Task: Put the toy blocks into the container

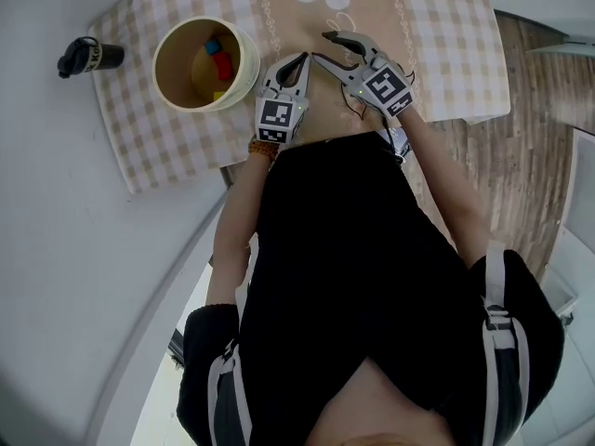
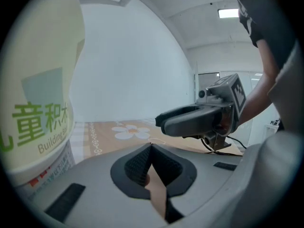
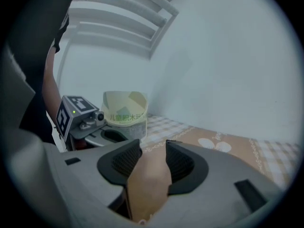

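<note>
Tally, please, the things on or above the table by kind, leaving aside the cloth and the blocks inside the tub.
Grippers: 2 (left gripper, right gripper)
Tub: 1
Bottle: 1
Total: 4

We see cloth (image 1: 446, 54): woven fabric, matt, soft. Tub (image 1: 172, 68): smooth cream plastic, faint sheen. Blocks (image 1: 219, 61): glossy plastic. Left gripper (image 1: 303, 57), right gripper (image 1: 322, 46): grey matt plastic shells; pads (image 3: 124, 160) black, ribbed, rubbery. Floor (image 1: 530, 156): wood-grain planks, low sheen. Bottle (image 1: 88, 57): black, material unclear to us.
</note>
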`<state>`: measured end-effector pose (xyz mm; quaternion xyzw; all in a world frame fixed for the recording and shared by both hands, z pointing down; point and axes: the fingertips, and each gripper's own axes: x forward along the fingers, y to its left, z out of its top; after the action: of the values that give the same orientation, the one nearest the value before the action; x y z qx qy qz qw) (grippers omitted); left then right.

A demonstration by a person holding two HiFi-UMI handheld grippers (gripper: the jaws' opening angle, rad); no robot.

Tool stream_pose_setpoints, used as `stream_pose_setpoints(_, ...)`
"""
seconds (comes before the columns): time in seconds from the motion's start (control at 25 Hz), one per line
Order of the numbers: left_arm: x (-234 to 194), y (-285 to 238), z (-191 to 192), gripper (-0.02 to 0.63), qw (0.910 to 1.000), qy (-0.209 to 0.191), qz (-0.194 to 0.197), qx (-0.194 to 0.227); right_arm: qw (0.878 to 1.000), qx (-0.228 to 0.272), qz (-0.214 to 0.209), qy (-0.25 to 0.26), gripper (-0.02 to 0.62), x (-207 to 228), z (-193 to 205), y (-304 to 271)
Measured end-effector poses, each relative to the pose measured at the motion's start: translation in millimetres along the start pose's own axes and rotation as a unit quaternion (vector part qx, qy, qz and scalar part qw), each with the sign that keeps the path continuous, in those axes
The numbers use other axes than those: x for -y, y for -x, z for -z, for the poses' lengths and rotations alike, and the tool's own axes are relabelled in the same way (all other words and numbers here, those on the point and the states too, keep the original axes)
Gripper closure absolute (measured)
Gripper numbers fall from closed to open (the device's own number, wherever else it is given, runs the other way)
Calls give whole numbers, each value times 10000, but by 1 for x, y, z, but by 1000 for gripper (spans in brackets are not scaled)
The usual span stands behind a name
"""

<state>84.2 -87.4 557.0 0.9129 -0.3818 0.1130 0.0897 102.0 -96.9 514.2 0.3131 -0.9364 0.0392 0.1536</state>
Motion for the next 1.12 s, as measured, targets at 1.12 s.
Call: stream_pose_setpoints(1.12, -5, -1, -1, 594, 9996, 77, -264, -27, 9966, -646, -510, 95, 589, -20, 57, -7)
